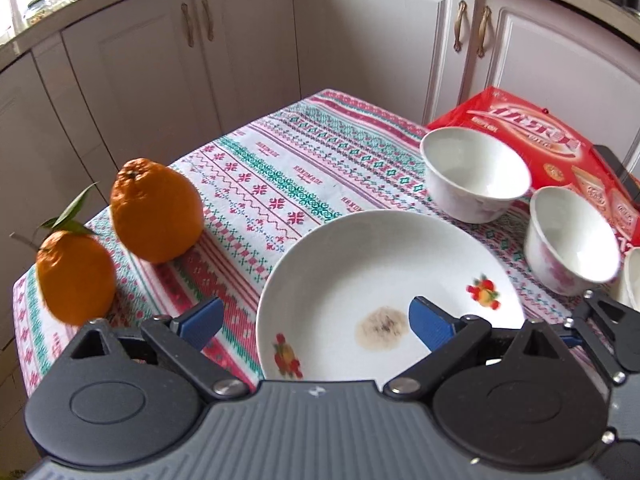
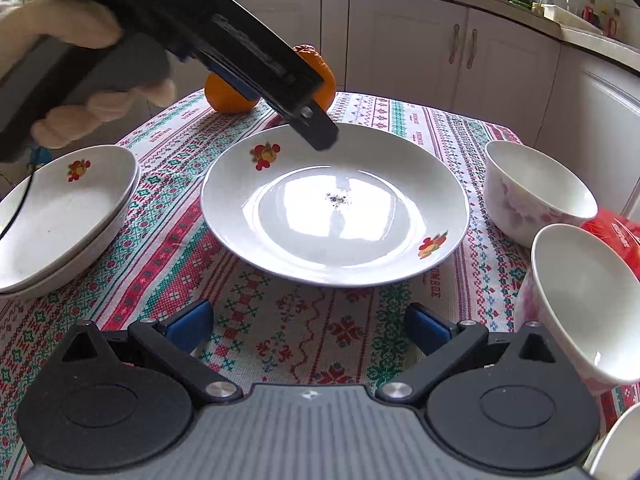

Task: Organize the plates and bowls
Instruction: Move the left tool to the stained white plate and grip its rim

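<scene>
Desk [image 2: 304,332] under a patterned cloth of red, green and white bands.

Plate [image 2: 336,204] at centre, flat on the cloth, white with small fruit prints on the rim and a dark speck patch in the well. From the left wrist view, same plate [image 1: 384,280] with a brownish smudge near the middle.

Left gripper [image 1: 316,322] spread wide, nothing held; one blue pad over the cloth, the other over the plate's well, so the near-left rim lies between the fingers. Contact with the plate: cannot tell. From the right wrist view, left gripper [image 2: 316,136] slanting down from upper left, tip at the plate's far rim, gloved hand [image 2: 76,80] on its handle.

Right gripper [image 2: 308,326] also wide open, empty, low over bare cloth just short of the plate's near rim.

Stack of two plates [image 2: 60,216] at left, apart from the centre plate, same fruit print.

Two bowls right of the plate: far bowl [image 1: 476,176], near bowl [image 1: 568,240], both upright, white with faint pink flowers, close together. Edge of a further white dish at the bottom right, only partly seen.

Red box [image 1: 552,140] behind the bowls.

Two oranges [image 1: 156,212] at the far-left corner, just beside each other, one with a leafy stem.

Cabinets [image 1: 360,36] beyond the desk.
</scene>
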